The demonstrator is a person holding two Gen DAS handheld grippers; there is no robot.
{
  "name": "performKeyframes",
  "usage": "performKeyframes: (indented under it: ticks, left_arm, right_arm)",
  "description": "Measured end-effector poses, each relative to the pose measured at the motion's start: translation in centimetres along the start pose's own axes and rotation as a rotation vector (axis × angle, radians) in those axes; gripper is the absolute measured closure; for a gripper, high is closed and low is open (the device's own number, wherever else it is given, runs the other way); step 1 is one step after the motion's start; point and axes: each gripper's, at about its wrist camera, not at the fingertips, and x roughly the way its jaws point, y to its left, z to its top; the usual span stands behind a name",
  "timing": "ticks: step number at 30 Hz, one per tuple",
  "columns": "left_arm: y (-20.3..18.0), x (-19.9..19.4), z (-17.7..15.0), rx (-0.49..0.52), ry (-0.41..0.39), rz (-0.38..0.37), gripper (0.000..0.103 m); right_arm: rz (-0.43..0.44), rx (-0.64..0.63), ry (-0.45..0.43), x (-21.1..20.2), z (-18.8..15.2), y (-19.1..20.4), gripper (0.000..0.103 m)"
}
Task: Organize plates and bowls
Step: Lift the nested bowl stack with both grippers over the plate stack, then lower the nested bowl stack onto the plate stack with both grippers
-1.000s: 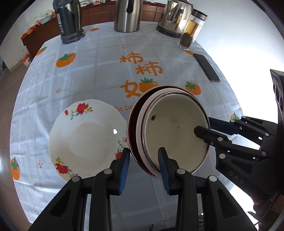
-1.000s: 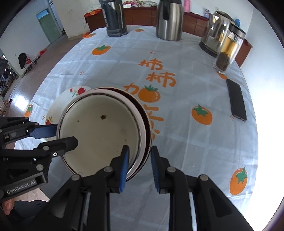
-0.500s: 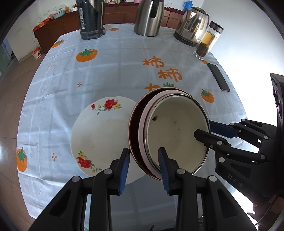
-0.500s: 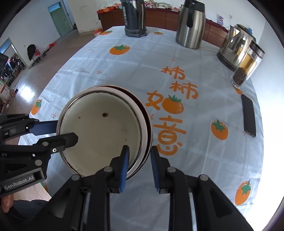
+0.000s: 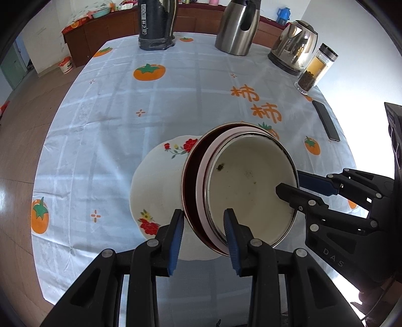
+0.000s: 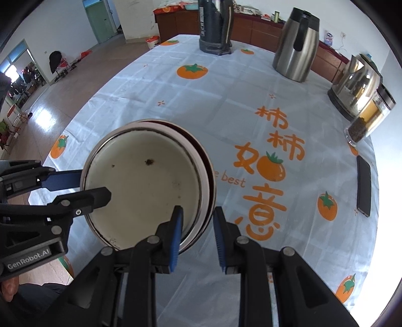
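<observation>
A nested stack of bowls [image 5: 248, 186], cream inside with pink and dark red rims, hangs above the table between both grippers. My left gripper [image 5: 204, 221] is shut on the stack's near rim. My right gripper [image 6: 197, 218] is shut on the opposite rim of the bowl stack [image 6: 143, 186]. A white floral plate [image 5: 158, 191] lies on the tablecloth below, partly hidden by the stack. The plate is hidden in the right wrist view.
The round table has a pale blue persimmon-print cloth [image 5: 176, 100]. At the far side stand a dark flask [image 5: 155, 22], a steel jug [image 5: 237, 27], a kettle [image 5: 294, 47] and a tea jar [image 5: 316, 68]. A phone [image 5: 326, 120] lies at the right.
Both grippers have lifted the bowl stack higher and carried it left, so it now overlaps the floral plate. The grips have not changed.
</observation>
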Motion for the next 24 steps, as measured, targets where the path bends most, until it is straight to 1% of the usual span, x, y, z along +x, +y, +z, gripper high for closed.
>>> performKeyframes:
  ticks: [8, 14, 24]
  left_arm:
    - [1.6, 0.4, -0.3, -0.028, 0.016, 0.007, 0.068]
    - [2.5, 0.7, -0.6, -0.045, 0.031, 0.010, 0.068]
    - [3.5, 1.7, -0.8, -0.074, 0.057, 0.000, 0.068]
  right_arm:
    - [0.015, -0.022, 0.018, 1.0, 0.6, 1.3, 0.079]
    - [0.018, -0.047, 0.050, 2.0, 0.8, 2.2, 0.079]
    - [0.019, -0.063, 0.083, 3.2, 1.2, 2.7, 0.079]
